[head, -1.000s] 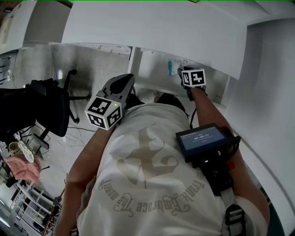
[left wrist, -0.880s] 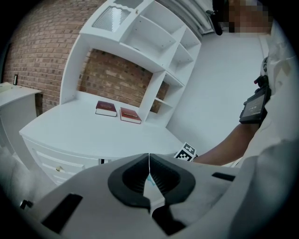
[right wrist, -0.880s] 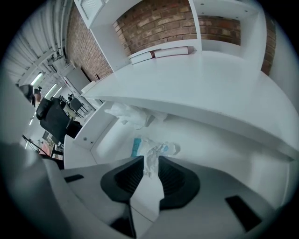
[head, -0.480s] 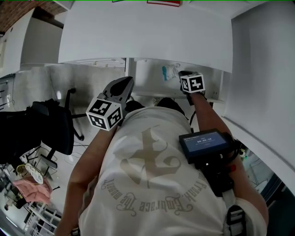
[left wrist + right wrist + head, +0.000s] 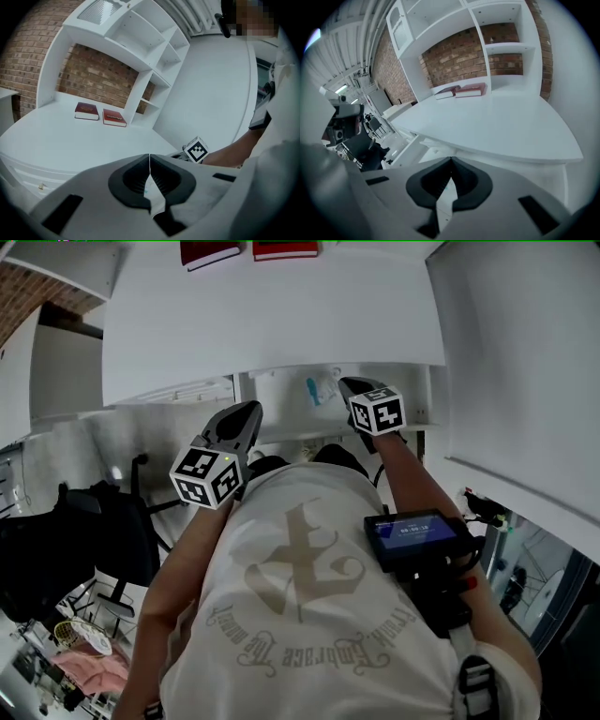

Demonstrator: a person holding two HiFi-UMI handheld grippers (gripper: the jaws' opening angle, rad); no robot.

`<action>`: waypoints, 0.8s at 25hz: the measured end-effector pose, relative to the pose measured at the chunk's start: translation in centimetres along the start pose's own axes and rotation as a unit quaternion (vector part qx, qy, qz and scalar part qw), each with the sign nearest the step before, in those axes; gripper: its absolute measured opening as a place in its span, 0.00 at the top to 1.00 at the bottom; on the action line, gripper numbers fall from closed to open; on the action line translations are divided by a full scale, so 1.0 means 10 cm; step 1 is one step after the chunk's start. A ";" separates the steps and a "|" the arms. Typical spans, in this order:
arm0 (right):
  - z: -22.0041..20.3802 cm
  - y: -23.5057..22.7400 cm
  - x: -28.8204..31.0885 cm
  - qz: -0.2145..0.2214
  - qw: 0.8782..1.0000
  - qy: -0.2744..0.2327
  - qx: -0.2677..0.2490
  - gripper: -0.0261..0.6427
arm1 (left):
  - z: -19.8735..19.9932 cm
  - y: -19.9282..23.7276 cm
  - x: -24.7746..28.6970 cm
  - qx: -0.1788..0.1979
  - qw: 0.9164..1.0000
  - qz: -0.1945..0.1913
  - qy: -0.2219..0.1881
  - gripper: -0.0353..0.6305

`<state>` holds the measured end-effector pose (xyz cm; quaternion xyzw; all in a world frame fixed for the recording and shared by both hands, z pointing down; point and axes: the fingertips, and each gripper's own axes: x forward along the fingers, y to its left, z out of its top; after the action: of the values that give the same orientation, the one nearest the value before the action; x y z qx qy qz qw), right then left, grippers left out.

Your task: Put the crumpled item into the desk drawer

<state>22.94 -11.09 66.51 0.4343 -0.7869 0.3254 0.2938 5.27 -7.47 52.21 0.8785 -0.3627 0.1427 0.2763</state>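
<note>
The right tool (image 5: 451,160) is clenched: its dark jaws have just been closing, and the tips now meet with nothing between them. Just beside its tips, on the side toward the left tool (image 5: 149,157), the crumpled pale blue-and-white item (image 5: 321,390) appears to lie in the open white desk drawer (image 5: 281,399), though it shows too small in the head view to be sure. The left tool is clenched too, empty and apart from the item. Beyond both tools, two dark red books (image 5: 460,91) lie side by side on the white surface (image 5: 497,126).
</note>
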 end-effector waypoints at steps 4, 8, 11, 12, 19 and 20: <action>0.23 0.16 -0.21 0.010 0.999 -0.048 0.001 0.93 | 0.04 -0.09 0.05 0.012 1.000 -0.018 0.001 0.91; 0.46 0.27 -0.47 0.011 0.996 -0.091 0.005 0.93 | 0.13 -0.20 0.09 0.026 0.999 -0.041 -0.002 0.91; 0.58 0.40 -0.64 0.019 0.993 -0.113 0.001 0.93 | 0.16 -0.25 0.07 0.028 0.998 -0.048 -0.002 0.91; 0.62 0.43 -0.68 0.021 0.993 -0.120 0.000 0.93 | 0.17 -0.27 0.08 0.030 0.998 -0.051 -0.002 0.91; 0.74 0.55 -1.02 0.024 0.986 -0.162 -0.004 0.93 | 0.24 -0.45 0.17 0.051 0.996 -0.079 -0.002 0.91; 0.75 0.56 -1.07 0.024 0.986 -0.167 -0.003 0.93 | 0.25 -0.47 0.18 0.055 0.995 -0.082 -0.001 0.91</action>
<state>21.49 -9.27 52.53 0.4629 -0.8359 0.2532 0.1514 10.05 -7.22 49.17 0.9194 -0.2812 0.1381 0.2380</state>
